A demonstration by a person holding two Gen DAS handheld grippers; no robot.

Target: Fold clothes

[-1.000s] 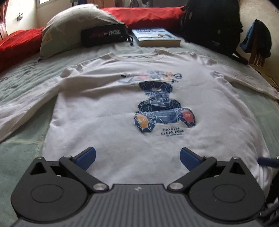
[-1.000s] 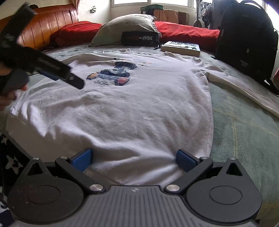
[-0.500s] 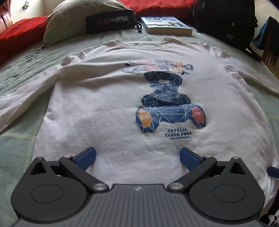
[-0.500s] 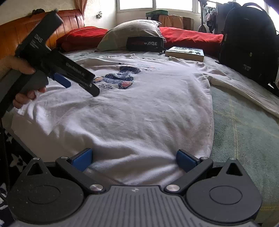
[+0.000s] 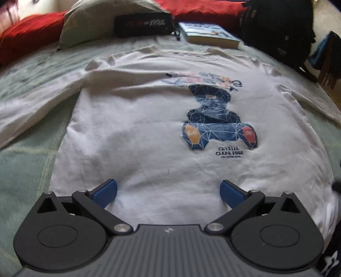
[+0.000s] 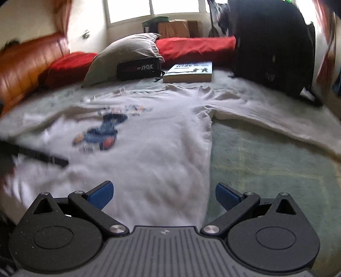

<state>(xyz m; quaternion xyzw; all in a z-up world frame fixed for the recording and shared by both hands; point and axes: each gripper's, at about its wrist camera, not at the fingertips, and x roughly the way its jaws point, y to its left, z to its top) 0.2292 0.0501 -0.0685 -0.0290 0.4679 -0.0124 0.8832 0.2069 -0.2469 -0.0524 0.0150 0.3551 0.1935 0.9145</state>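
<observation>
While the left wrist view shows the bear print [image 5: 219,125] sharply, only the right wrist view takes in the window [image 6: 153,9] and wooden headboard [image 6: 25,61]. One white sweatshirt [image 5: 149,132] lies flat, face up, on the green bed cover [image 6: 266,166], sleeves spread. Left gripper [image 5: 168,191]: spread wide over the hem, holding nothing. Right gripper [image 6: 164,195]: likewise wide, empty, straddling the sweatshirt's side edge. One book [image 6: 189,71], one backpack [image 6: 272,42], one grey pillow [image 6: 125,53].
</observation>
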